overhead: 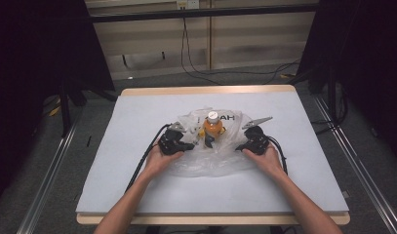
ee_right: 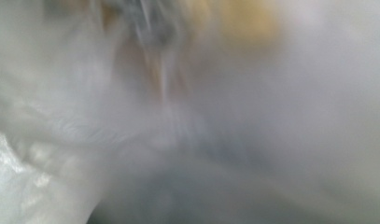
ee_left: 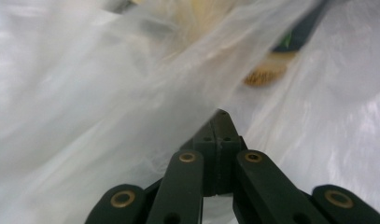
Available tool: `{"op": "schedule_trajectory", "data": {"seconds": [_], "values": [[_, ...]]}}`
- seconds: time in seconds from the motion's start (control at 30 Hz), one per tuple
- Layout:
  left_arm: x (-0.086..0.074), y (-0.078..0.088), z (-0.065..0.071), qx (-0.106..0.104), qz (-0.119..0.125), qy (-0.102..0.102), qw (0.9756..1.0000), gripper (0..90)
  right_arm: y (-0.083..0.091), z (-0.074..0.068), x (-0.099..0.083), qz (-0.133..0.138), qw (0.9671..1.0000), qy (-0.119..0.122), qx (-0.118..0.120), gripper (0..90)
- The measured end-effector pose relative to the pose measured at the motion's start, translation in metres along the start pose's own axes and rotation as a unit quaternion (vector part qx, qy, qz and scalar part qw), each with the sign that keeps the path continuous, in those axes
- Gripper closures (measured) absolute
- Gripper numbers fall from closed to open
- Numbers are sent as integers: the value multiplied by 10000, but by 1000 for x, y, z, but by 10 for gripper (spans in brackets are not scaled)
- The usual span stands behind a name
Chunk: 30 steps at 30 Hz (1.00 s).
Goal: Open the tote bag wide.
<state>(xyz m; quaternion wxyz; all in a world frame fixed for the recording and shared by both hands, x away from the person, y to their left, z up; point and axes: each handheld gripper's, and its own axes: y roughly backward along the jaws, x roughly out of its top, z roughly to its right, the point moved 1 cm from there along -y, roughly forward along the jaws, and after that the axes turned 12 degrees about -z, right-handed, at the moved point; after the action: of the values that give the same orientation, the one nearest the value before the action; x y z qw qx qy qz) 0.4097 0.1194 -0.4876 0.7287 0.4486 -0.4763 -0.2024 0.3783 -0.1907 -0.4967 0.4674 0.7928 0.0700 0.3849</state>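
A crumpled clear plastic bag [overhead: 210, 163] lies in the middle of the grey table mat [overhead: 137, 190]. An orange drink bottle [overhead: 213, 126] with a white cap stands upright inside it. My left gripper [overhead: 190, 145] is at the bag's left side, low over the mat. Seen close up, my left gripper [ee_left: 220, 115] has its black jaws pressed together with a fold of the bag's film [ee_left: 131, 93] pinched at their tip. My right gripper [overhead: 240, 146] is at the bag's right side. The bag's film [ee_right: 178, 130] blurs the right gripper view and hides those jaws.
The mat covers a wooden table whose far edge [overhead: 208, 90] faces a floor with loose cables [overhead: 225, 73]. Dark stands flank the table on both sides. Black cables trail from each gripper back along the forearms.
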Motion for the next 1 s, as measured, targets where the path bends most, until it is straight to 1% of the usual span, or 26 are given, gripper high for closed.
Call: {"op": "schedule_trajectory", "data": {"seconds": [0.03, 0.07, 0.1, 0.13, 0.17, 0.2, 0.23, 0.3, 0.33, 0.37, 0.4, 0.43, 0.47, 0.5, 0.57, 0.63, 0.7, 0.73, 0.77, 0.8, 0.87, 0.93, 1.0], "values": [[-4, 3, -2, 38, 9, 16, 10000, 900, 1, 0, -2, 16, 10000, -21, -13, 900], [-8, 4, -4, 20, 76, 45, 10000, 900, 2, 0, -5, 43, 10000, -18, -32, 900], [-13, 8, -5, -12, 21, 108, 9999, 900, 4, -3, -8, 21, 10000, 0, -71, 900], [-17, 10, -7, -33, 86, 120, 9999, 900, 7, -5, -10, -14, 9999, 68, -104, 900], [-22, 13, -7, -14, 110, 146, 9998, 900, 10, -7, -14, -56, 9997, 115, -191, 900], [-26, 16, -8, 25, 74, 161, 9998, 900, 12, -7, -18, -54, 9997, 118, -206, 900], [-30, 18, -10, 10, 111, 195, 9997, 900, 15, -5, -22, -12, 9999, 60, -148, 900], [-36, 23, -12, 130, 91, 249, 9996, 900, 19, 0, -27, 33, 9999, -76, -110, 900], [-38, 24, -12, 102, 151, 243, 9995, 900, 21, 0, -29, 26, 9998, -113, -180, 900], [-41, 25, -12, 184, 153, 202, 9995, 900, 23, 1, -30, 26, 9996, -66, -269, 900], [-44, 26, -12, 210, 200, 226, 9993, 900, 25, 0, -32, 1, 9993, -49, -381, 900], [-46, 26, -13, 182, 268, 266, 9991, 900, 26, -1, -34, 10, 9990, -33, -435, 900], [-47, 28, -13, 177, 228, 306, 9991, 900, 28, -1, -36, 5, 9991, -69, -428, 900], [-48, 30, -14, 220, 195, 304, 9991, 900, 30, 0, -37, 12, 9990, -86, -448, 900], [-51, 31, -17, 201, 210, 373, 9989, 900, 32, 3, -40, 49, 9988, -146, -464, 900], [-53, 33, -18, 295, 202, 379, 9986, 900, 34, 4, -42, 71, 9983, -242, -523, 900], [-55, 34, -20, 252, 247, 453, 9983, 900, 35, 6, -43, 86, 9977, -237, -633, 900], [-56, 34, -20, 232, 277, 503, 9981, 900, 35, 6, -43, 108, 9976, -279, -617, 900], [-57, 34, -21, 139, 361, 524, 9979, 900, 35, 7, -44, 128, 9977, -296, -593, 900], [-58, 34, -21, 85, 379, 507, 9980, 900, 35, 7, -44, 162, 9977, -305, -586, 900], [-60, 35, -21, -55, 527, 550, 9971, 900, 35, 8, -44, 225, 9978, -361, -514, 900], [-58, 38, -18, -51, 636, 539, 9965, 900, 38, 6, -43, 345, 9978, -358, -437, 900], [-57, 43, -13, -115, 809, 601, 9948, 900, 45, 1, -40, 496, 9975, -313, -386, 900]]}}
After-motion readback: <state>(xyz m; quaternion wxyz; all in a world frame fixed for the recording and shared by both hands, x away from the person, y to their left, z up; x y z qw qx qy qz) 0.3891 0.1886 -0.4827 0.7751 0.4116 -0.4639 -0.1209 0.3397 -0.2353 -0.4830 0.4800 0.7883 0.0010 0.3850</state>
